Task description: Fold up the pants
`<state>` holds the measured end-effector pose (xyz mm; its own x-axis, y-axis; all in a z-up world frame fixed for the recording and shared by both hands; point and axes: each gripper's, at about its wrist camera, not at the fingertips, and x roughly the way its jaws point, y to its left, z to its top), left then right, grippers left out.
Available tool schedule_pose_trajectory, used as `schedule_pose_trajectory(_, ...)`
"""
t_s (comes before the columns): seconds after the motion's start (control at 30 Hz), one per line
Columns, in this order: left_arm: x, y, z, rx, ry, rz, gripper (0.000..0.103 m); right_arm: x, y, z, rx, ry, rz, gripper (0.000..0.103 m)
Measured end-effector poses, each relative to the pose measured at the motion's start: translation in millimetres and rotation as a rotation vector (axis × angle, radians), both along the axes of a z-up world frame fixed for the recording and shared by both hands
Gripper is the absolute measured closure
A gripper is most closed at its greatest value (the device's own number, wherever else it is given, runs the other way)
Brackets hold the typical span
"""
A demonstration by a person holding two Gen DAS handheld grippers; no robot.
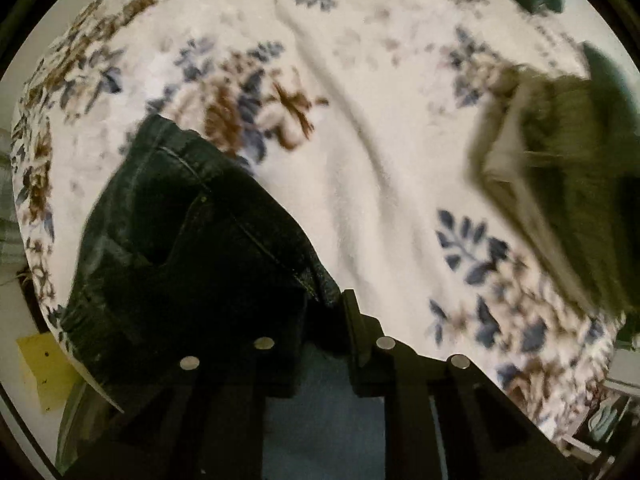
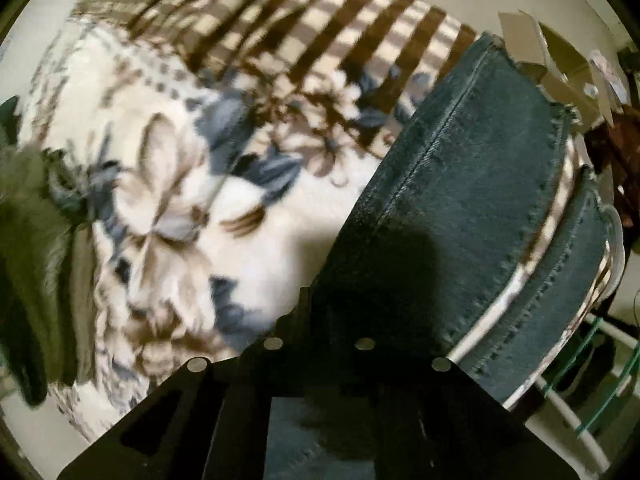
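Both grippers pinch the dark jeans (image 1: 188,232) over the floral blanket (image 1: 360,160), left gripper (image 1: 316,320) closed on the waist end, right gripper (image 2: 320,320) closed on the legs, likely lifting to fold.

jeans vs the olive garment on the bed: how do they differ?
Colour: the jeans are dark blue denim with stitched seams; the olive garment is green and softer-looking. State: the left gripper and right gripper both grip the jeans; the olive garment lies free. Both rest on the floral blanket.
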<state>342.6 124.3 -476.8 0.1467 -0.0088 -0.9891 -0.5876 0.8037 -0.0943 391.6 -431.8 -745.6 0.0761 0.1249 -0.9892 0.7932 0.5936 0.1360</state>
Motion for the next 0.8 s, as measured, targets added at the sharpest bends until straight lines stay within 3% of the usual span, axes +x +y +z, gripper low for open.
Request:
schedule_pose_trajectory(0.1, -44.6, 7.4, 34.9, -0.001, -0.055, -0.025, 0.089, -28.2, 11.4, 17.9, -0.008, -0.039, 0.039, 0.098)
schedule_pose_trajectory(0.17, -75.2, 31.3, 37.7, -0.009, -0.067, -0.027, 0.089, -42.2, 24.9, 38.4, -0.013, -0.048, 0.068, 0.099)
schedule_pose_trajectory(0.3, -110.1, 46.4, 4.3, -0.032, -0.029, 0.003, 0.092, -88.4, 14.9, 48.7, -0.010, -0.034, 0.118, 0.099)
schedule_pose_trajectory(0.5, -160.3, 42.6, -79.5, -0.025, 0.102, 0.049, 0.093, -180.2, -20.3, 19.4, 0.006, 0.054, 0.159, 0.099)
schedule_pose_trajectory(0.6, -169.4, 42.4, -119.8, -0.034, 0.162, 0.075, 0.093, -201.8, -20.9, -10.5, 0.015, 0.107, 0.191, 0.099)
schedule_pose_trajectory(0.7, -167.5, 40.5, -121.4, -0.030, 0.169, 0.108, 0.091, -210.1, -21.6, -32.3, 0.041, 0.131, 0.233, 0.094)
schedule_pose_trajectory(0.8, -158.5, 32.9, -99.4, -0.013, 0.112, 0.095, 0.091, -223.7, -37.7, -32.0, 0.122, 0.114, 0.232, 0.076)
